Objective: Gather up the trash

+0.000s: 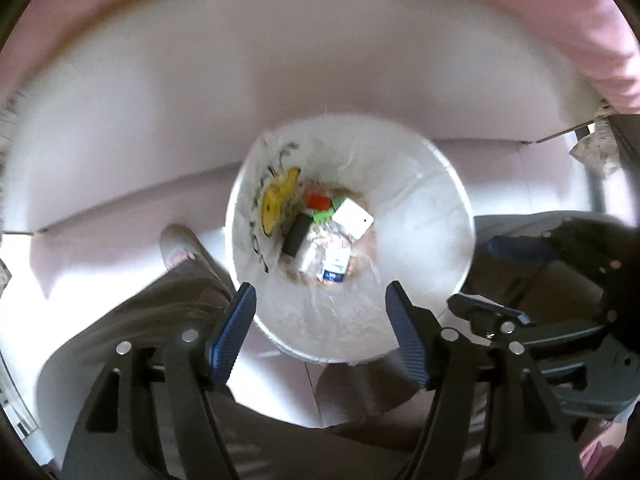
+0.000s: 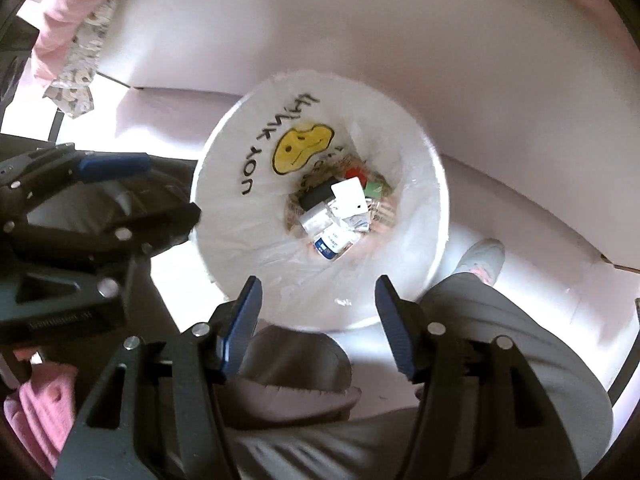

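A: Looking down the left gripper [image 1: 320, 316], I see the white trash bin [image 1: 448, 240] straight below, its fingers [image 1: 234, 336] spread wide apart with nothing between them. The bag's print is squeezed into a sliver here.

B: The right wrist view reads it better: a yellow smiley face [image 2: 302, 148] and black lettering on the plastic liner [image 2: 240, 216]. The right gripper [image 2: 318, 322] also hangs released over the bin, empty.

A: The trash lies at the bottom in both views: a white card [image 1: 354, 218], a black block [image 1: 297, 234], a red piece [image 1: 318, 201], a blue-and-white packet [image 1: 334, 268].

B: Beside the bin stands the person's grey-trousered leg [image 2: 480, 312] and a grey shoe [image 2: 482, 256]; another shoe [image 2: 292, 376] sits just under my fingers.

A: On my right the other gripper shows side-on, partly cutting off the floor [image 1: 120, 120]. Pink fabric [image 1: 580, 40] hangs at the upper edge.

B: A patterned cloth [image 2: 78, 76] hangs top left. The smaller wrappers under the card are too blurred to name.
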`<state>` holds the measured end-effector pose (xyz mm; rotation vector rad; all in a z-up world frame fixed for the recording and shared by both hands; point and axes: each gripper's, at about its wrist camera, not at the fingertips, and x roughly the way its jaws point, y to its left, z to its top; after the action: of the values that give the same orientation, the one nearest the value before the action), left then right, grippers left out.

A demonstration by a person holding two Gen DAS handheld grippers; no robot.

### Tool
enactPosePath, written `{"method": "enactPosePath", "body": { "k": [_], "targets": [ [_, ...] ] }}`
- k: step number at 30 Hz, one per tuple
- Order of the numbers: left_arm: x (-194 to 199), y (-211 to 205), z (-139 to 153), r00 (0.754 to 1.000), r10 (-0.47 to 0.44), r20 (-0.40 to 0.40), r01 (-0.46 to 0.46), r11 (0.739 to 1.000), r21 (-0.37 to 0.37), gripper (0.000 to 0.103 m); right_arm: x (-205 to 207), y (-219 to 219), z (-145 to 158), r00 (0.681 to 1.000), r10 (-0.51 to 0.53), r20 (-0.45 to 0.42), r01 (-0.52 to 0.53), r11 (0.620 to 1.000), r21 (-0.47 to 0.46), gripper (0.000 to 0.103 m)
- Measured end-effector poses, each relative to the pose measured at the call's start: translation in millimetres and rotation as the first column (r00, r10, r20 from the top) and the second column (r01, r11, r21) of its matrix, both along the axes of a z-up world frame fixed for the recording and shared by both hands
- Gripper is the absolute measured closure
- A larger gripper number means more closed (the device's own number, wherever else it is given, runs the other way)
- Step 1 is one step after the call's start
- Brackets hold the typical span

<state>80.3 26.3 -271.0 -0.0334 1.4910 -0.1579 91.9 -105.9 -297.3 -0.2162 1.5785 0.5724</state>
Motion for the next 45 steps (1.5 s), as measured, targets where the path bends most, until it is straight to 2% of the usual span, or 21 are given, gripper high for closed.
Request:
{"method": "enactPosePath", "body": {
  "k": [3, 9, 13, 19, 26, 32, 36, 41, 45],
  "targets": [
    [-7.7, -1.8, 31.5, 0.997, -0.019, 0.075, 0.019, 1.000, 0.006, 0.030, -8.2, -8.0, 34.3, 0.998, -0.003, 0.069, 0.003, 1.000, 0.006, 0.035],
    [-26.5, -8.7, 92.9, 0.977, -0.047, 0.208, 0.041, 0.999, 0.032, 0.023, -25.1, -25.6, 90.9, 0.985, -0.027, 0.170, 0.019, 0.999, 0.047, 0.034],
    [-40.0, -18.2, 125.5, 0.962, -0.085, 0.260, 0.084, 0.996, 0.013, 0.016, -38.5, -32.6, 128.4, 0.967, -0.050, 0.251, 0.035, 0.997, 0.066, 0.031],
    [-68.3, -26.9, 176.1, 0.922, -0.110, 0.371, 0.108, 0.994, 0.025, 0.009, -61.3, -46.0, 179.7, 0.932, -0.069, 0.355, 0.042, 0.996, 0.081, 0.026],
    [-100.4, -40.9, 209.8, 0.878, -0.146, 0.456, 0.123, 0.989, 0.080, 0.008, -88.0, -51.2, 215.0, 0.880, -0.089, 0.467, 0.060, 0.995, 0.077, 0.023],
    [-124.4, -43.3, 230.9, 0.830, -0.145, 0.539, 0.081, 0.987, 0.142, 0.007, -113.3, -56.4, 243.3, 0.808, -0.136, 0.573, 0.098, 0.990, 0.097, 0.023],
    [-135.0, -45.2, 241.7, 0.793, -0.138, 0.593, 0.039, 0.984, 0.176, 0.007, -126.1, -60.7, 253.8, 0.773, -0.172, 0.611, 0.119, 0.985, 0.126, 0.023],
    [-141.8, -43.0, 246.4, 0.777, -0.125, 0.617, -0.004, 0.979, 0.204, 0.007, -139.6, -65.0, 261.2, 0.722, -0.219, 0.656, 0.159, 0.976, 0.150, 0.020],
    [-148.2, -39.3, 246.8, 0.772, -0.106, 0.627, -0.034, 0.978, 0.207, 0.007, -150.7, -64.3, 262.8, 0.695, -0.239, 0.678, 0.173, 0.971, 0.165, 0.019]
  ]
}}
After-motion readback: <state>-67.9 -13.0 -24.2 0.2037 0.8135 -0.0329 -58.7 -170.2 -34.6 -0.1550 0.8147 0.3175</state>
